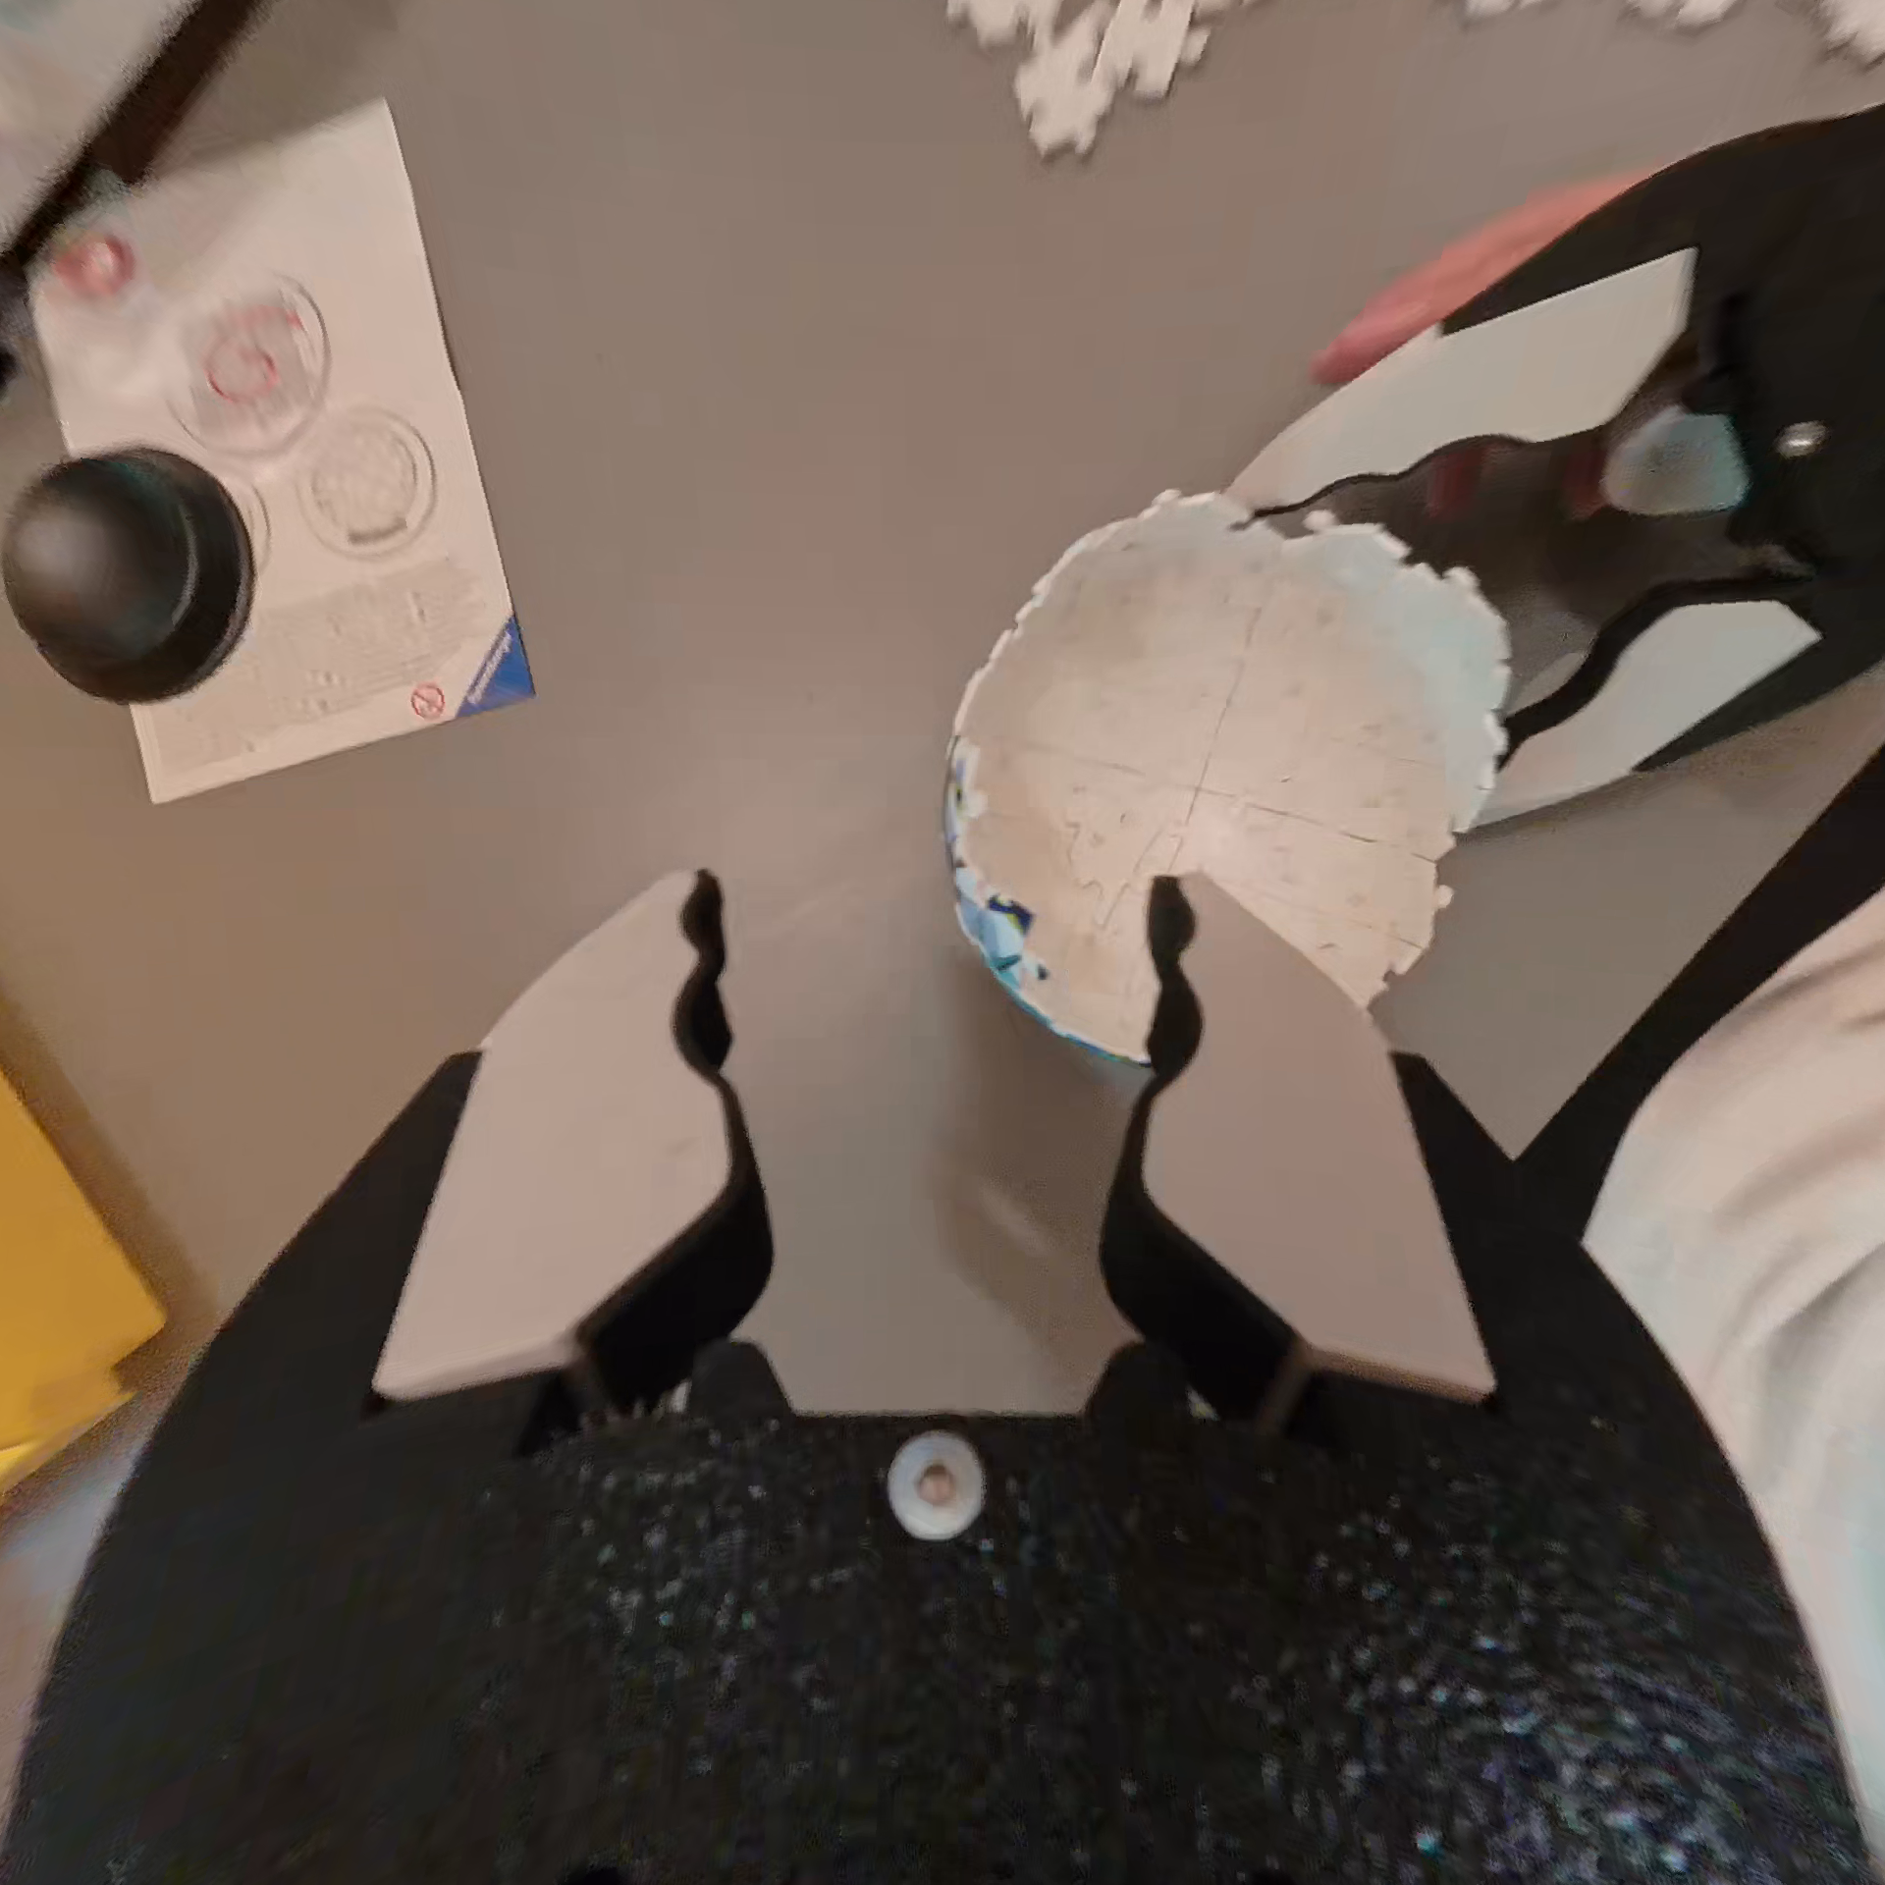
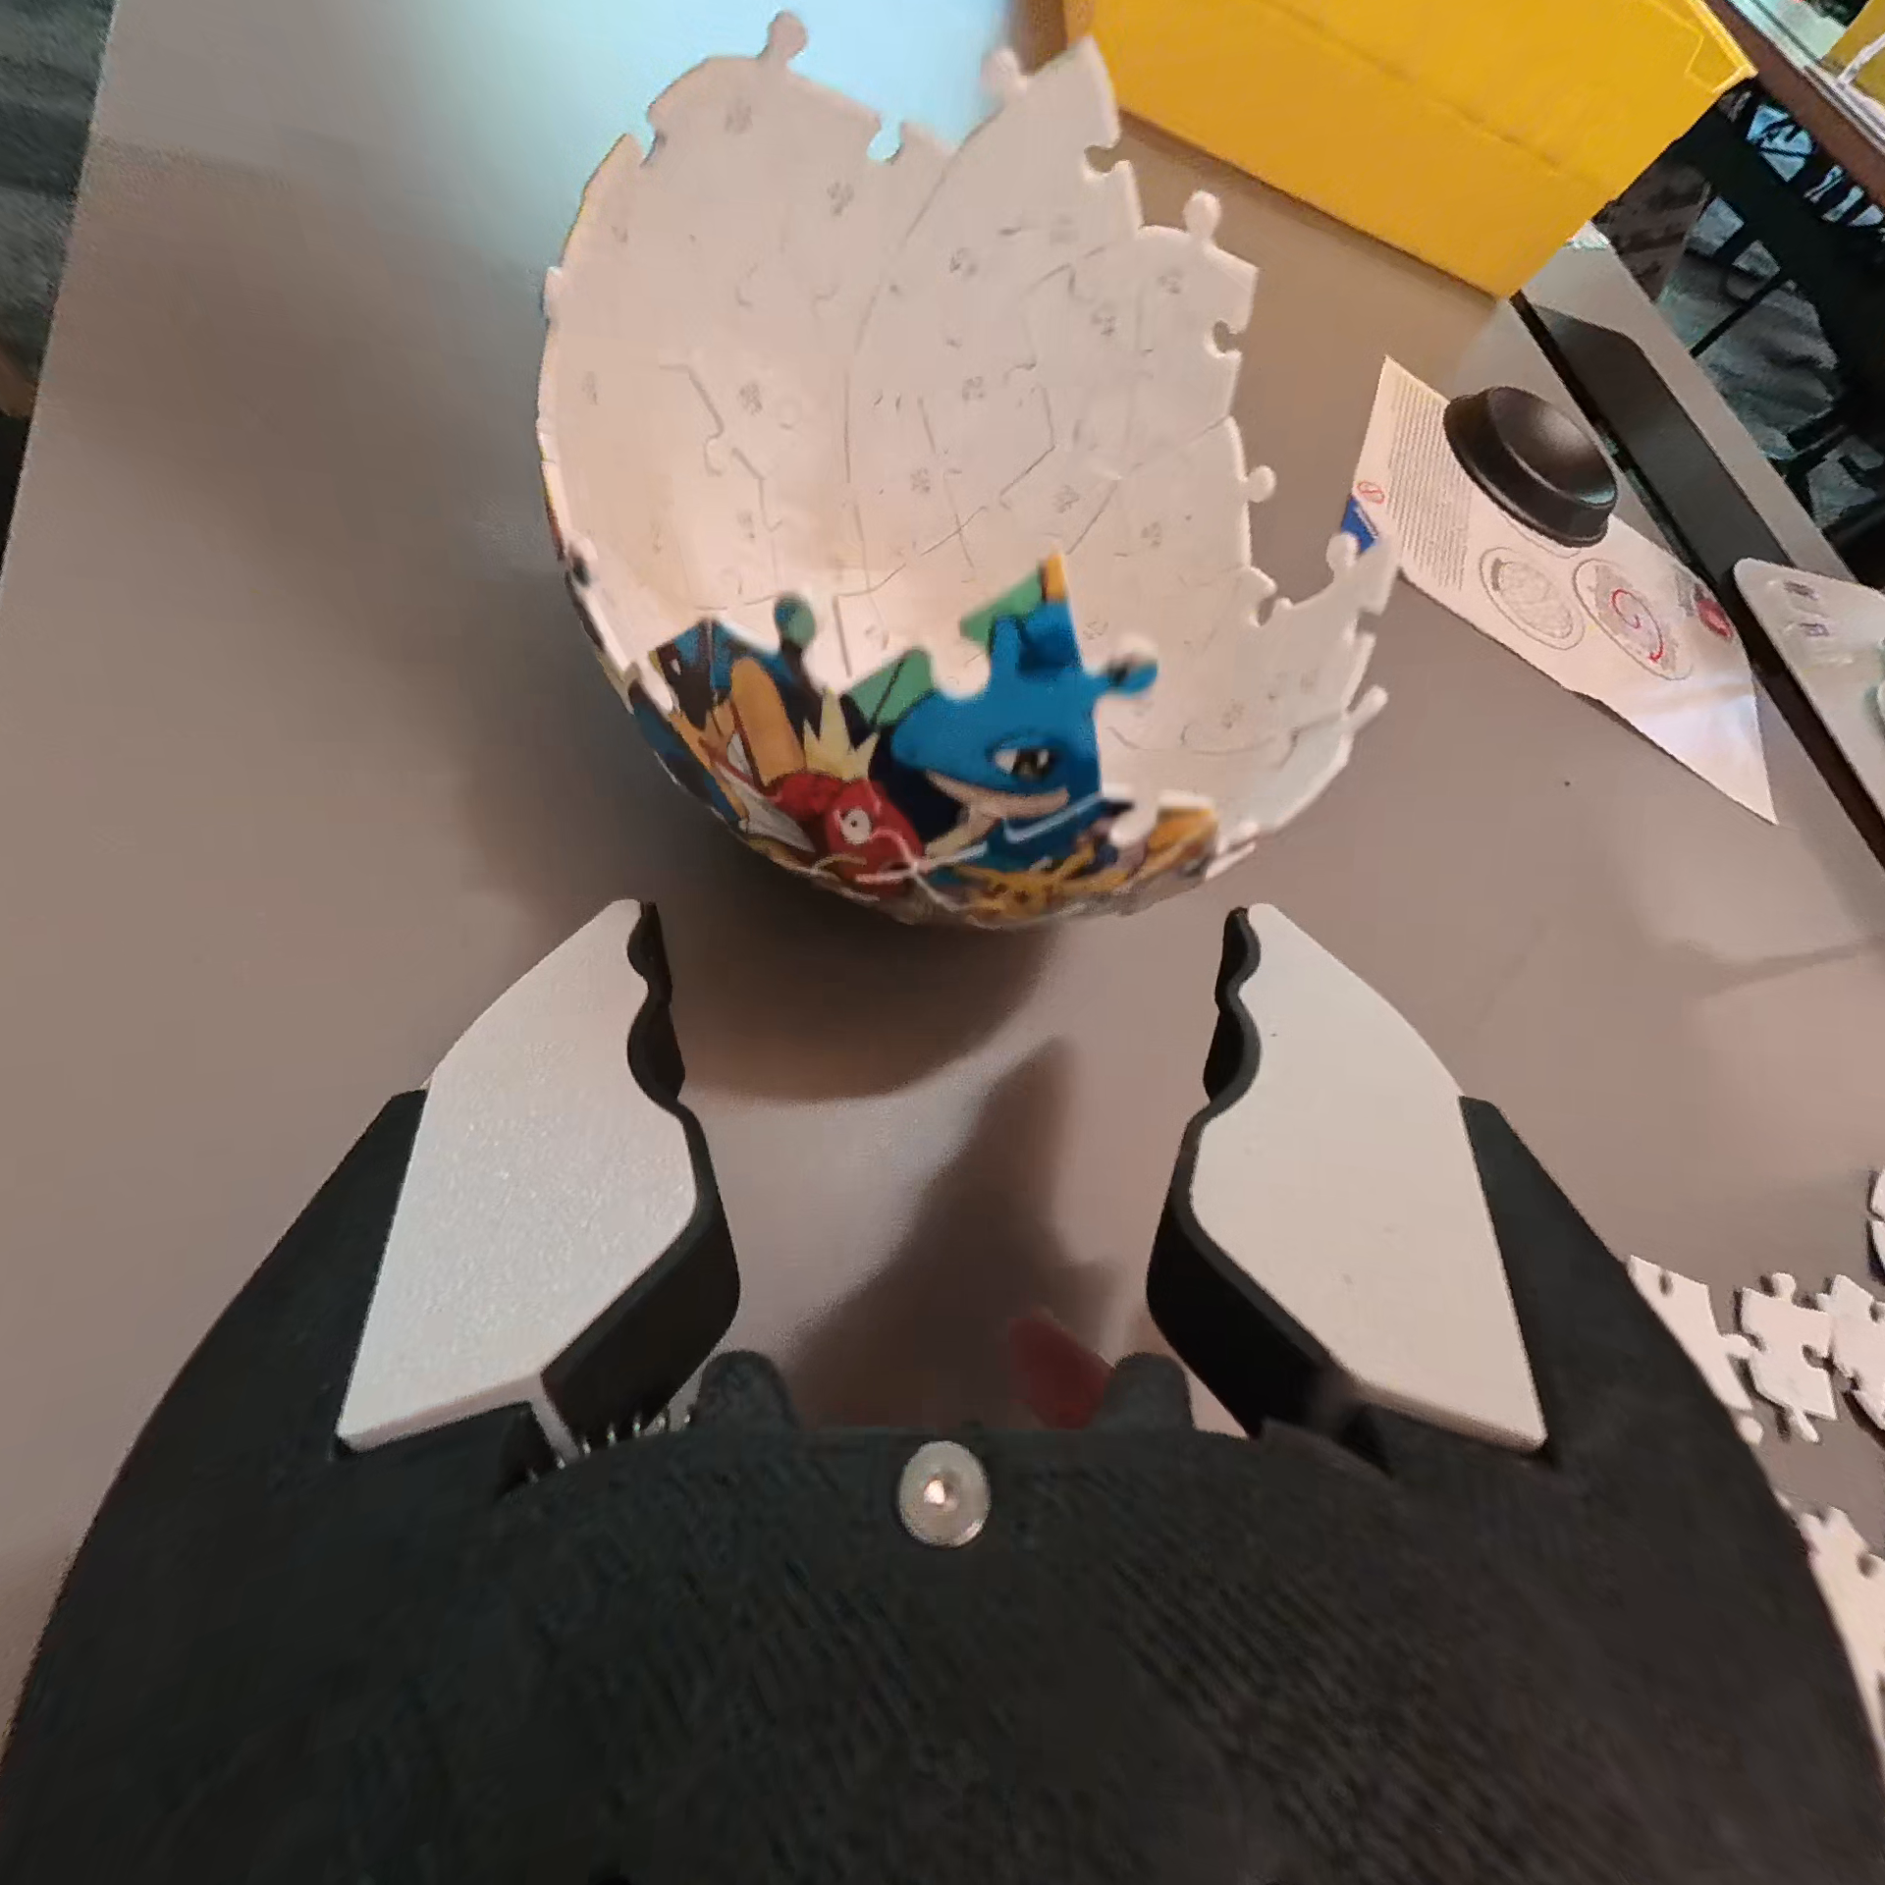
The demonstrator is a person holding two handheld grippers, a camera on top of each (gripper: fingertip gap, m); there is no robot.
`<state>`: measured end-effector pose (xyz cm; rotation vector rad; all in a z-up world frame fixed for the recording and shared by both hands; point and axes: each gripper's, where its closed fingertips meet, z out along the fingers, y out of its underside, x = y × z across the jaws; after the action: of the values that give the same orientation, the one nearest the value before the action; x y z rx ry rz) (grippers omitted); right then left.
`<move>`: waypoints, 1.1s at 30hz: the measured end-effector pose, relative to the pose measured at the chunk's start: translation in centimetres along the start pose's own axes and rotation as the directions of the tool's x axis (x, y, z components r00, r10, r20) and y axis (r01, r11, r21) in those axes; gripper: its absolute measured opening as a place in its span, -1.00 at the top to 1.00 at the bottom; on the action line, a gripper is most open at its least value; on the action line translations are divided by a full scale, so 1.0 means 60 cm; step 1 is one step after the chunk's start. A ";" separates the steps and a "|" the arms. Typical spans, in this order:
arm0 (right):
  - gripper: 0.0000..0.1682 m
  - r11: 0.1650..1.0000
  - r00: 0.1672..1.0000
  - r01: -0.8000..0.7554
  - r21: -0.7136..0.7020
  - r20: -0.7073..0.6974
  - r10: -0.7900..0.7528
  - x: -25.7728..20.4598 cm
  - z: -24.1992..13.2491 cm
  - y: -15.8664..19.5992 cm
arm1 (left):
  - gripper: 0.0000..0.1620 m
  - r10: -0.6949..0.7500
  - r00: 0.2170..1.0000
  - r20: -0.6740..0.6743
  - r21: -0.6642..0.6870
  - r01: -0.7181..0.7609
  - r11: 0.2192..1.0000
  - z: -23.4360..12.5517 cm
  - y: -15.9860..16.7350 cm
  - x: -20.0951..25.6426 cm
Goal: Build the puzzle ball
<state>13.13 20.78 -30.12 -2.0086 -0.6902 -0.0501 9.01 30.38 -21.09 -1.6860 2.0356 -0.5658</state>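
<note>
A partly built puzzle ball [image 2: 898, 490] sits on the grey table as an open bowl, white inside with colourful cartoon print outside. It also shows in the left wrist view [image 1: 1224, 734]. My right gripper [image 2: 944, 928] is open and empty just in front of the ball, apart from it; it shows from the far side in the left wrist view [image 1: 1448, 602]. My left gripper [image 1: 933, 898] is open and empty, its right fingertip [image 1: 1168, 918] overlapping the ball's near rim in view. Loose white puzzle pieces [image 2: 1775, 1346] lie at the right; more lie at the far edge [image 1: 1081, 71].
A white instruction sheet [image 1: 306, 428] lies at the left with a black round stand [image 1: 128, 576] on it; both also show in the right wrist view, sheet [image 2: 1591, 632] and stand [image 2: 1530, 464]. A yellow box [image 2: 1408, 112] stands behind the ball. A pale sleeve [image 1: 1754, 1275] is at the right.
</note>
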 end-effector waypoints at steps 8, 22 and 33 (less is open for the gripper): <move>-0.24 1.000 1.000 0.014 -0.022 0.004 -0.014 0.002 0.008 0.004 | -0.37 0.034 0.999 0.009 0.236 -0.035 0.971 0.031 0.118 0.041; -0.31 0.998 0.976 -0.023 -0.066 0.214 0.036 0.013 0.054 0.000 | -0.25 0.083 0.991 -0.106 0.199 -0.061 0.978 0.129 0.107 0.086; -0.31 0.986 0.986 0.162 -0.040 0.040 -0.160 0.050 0.055 -0.011 | -0.30 0.225 0.973 0.059 0.257 -0.232 0.938 0.147 0.081 0.058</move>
<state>14.52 25.06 -30.39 -1.9949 -0.8811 -0.1246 9.52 27.47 -31.31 -1.2770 1.9991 -0.6918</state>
